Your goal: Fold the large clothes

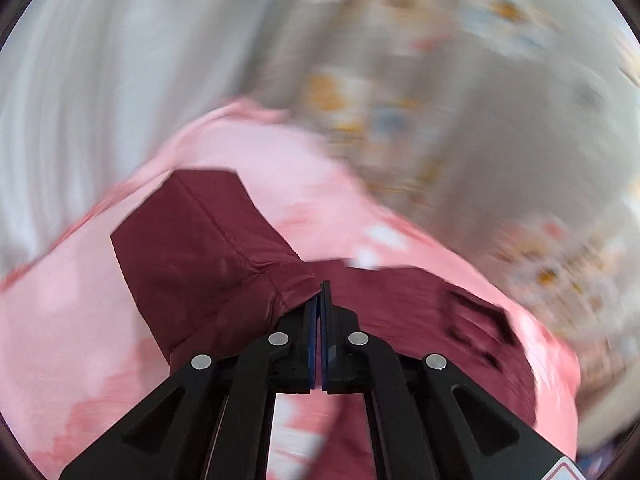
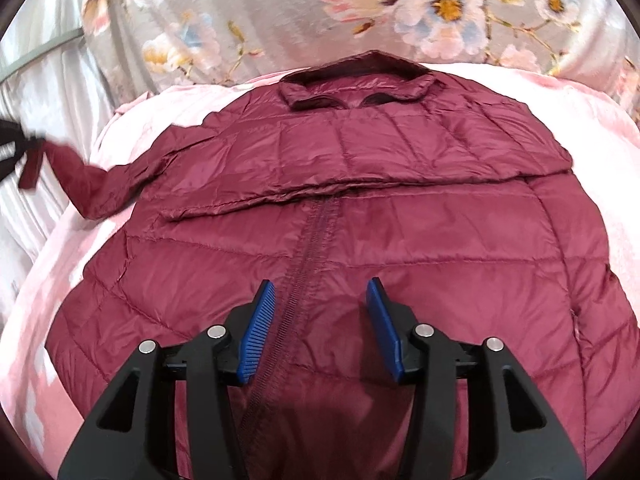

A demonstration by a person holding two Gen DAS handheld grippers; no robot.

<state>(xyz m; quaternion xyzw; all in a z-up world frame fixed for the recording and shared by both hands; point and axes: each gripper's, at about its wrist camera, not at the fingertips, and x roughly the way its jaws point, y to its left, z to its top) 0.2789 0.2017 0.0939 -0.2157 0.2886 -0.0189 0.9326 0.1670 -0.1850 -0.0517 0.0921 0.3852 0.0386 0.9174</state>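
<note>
On a pink blanket (image 2: 132, 120) lies a maroon quilted jacket (image 2: 360, 220), spread front-up with its collar (image 2: 352, 84) at the far end and its zipper (image 2: 304, 264) running down the middle toward the right wrist camera. One sleeve (image 2: 248, 204) is folded across the chest, lying just below the collar. The other sleeve (image 2: 96, 180) stretches out to the left, off the jacket's body, and its cuff end is lifted toward the left edge of the right wrist view, where a dark shape, too blurred to make out clearly, meets it.

Over the lower front of the jacket hovers the right claw (image 2: 322, 292), its blue pads (image 2: 256, 336) spread wide apart with the zipper passing between them; nothing is held in it.

Seen from the left wrist camera, the left claw (image 1: 320, 300) has its fingers pressed together, pinching the cuff of the maroon sleeve (image 1: 208, 260), which extends away from the fingertips over the pink blanket (image 1: 80, 300). That view is heavily smeared by motion blur, so the background shows only streaks.

Beyond the blanket, floral bedding (image 2: 440, 4) in grey with pink and white blossoms covers the far side, and pale white fabric (image 2: 52, 76) lies to the left.
</note>
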